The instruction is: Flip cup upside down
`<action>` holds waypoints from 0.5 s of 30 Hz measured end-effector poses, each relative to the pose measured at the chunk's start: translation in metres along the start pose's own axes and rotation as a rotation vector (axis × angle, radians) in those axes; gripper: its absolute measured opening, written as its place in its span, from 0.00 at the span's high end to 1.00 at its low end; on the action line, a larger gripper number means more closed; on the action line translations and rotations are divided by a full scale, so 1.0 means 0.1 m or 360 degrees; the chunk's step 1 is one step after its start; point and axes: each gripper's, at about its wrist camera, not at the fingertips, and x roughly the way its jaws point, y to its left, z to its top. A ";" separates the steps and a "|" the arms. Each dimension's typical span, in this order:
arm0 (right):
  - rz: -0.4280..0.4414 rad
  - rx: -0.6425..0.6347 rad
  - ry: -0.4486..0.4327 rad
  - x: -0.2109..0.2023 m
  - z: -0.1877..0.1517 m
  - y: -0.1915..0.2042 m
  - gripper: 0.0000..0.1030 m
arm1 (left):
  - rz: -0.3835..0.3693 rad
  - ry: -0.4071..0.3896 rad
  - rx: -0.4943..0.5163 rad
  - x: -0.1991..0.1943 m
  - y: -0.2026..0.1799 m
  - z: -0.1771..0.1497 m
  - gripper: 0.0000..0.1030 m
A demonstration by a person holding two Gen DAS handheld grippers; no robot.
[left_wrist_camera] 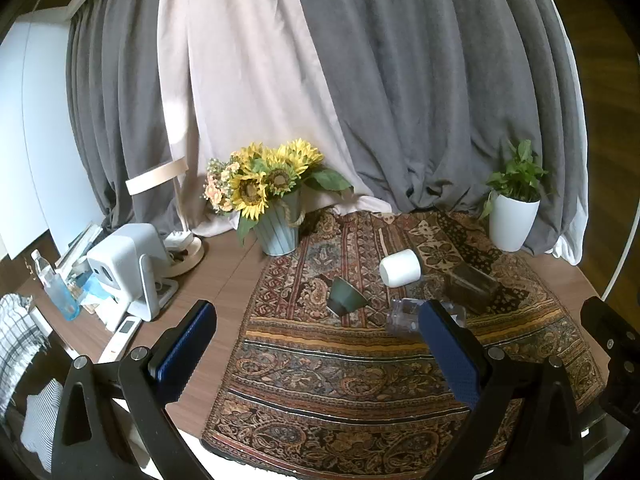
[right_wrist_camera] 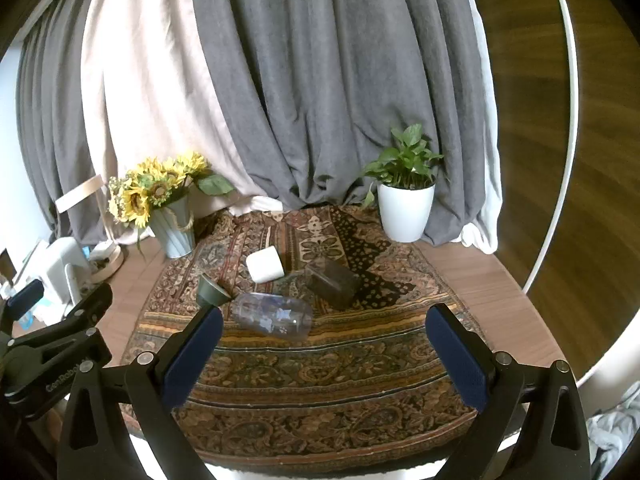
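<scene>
A round wooden table [right_wrist_camera: 480, 280] has a thin woven cloth [right_wrist_camera: 320, 380] on it, full of swirly brown, red and gold shapes. Four cups lie tipped on their sides in the middle of the cloth.

The white cup [right_wrist_camera: 265, 266] is smooth and round like a short tube. Just beside it lies the dark glass cup [right_wrist_camera: 331, 282], which has flat sides and looks see-through brown. The small green cup [right_wrist_camera: 211, 291] is shaped like a cone, wide at the mouth and narrow at the foot. Near it lies the clear plastic cup [right_wrist_camera: 274, 315], long and shiny, with little blue and white marks on it (you can see the cloth right through it).

The left gripper [left_wrist_camera: 316, 350] hangs over the near part of the cloth. Its two fingers [left_wrist_camera: 186, 350] have bumpy blue pads and are spread wide apart, with nothing between them. The right gripper [right_wrist_camera: 330, 354] is spread wide too and holds nothing.

At the back stands a ribbed blue pot of yellow sunflowers [right_wrist_camera: 160, 192] and a smooth white pot with a leafy green plant [right_wrist_camera: 404, 184]. Soft grey and cream curtains [right_wrist_camera: 320, 80] hang in folds behind.
</scene>
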 end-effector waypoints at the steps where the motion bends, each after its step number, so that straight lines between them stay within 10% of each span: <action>1: -0.0002 0.0000 0.0001 0.00 0.00 0.00 0.01 | -0.0001 0.0002 0.0000 0.00 -0.01 0.00 0.00; 15: -0.0006 0.0003 0.0004 0.01 0.01 0.01 0.01 | 0.0015 0.0011 -0.0029 0.05 0.00 -0.03 0.00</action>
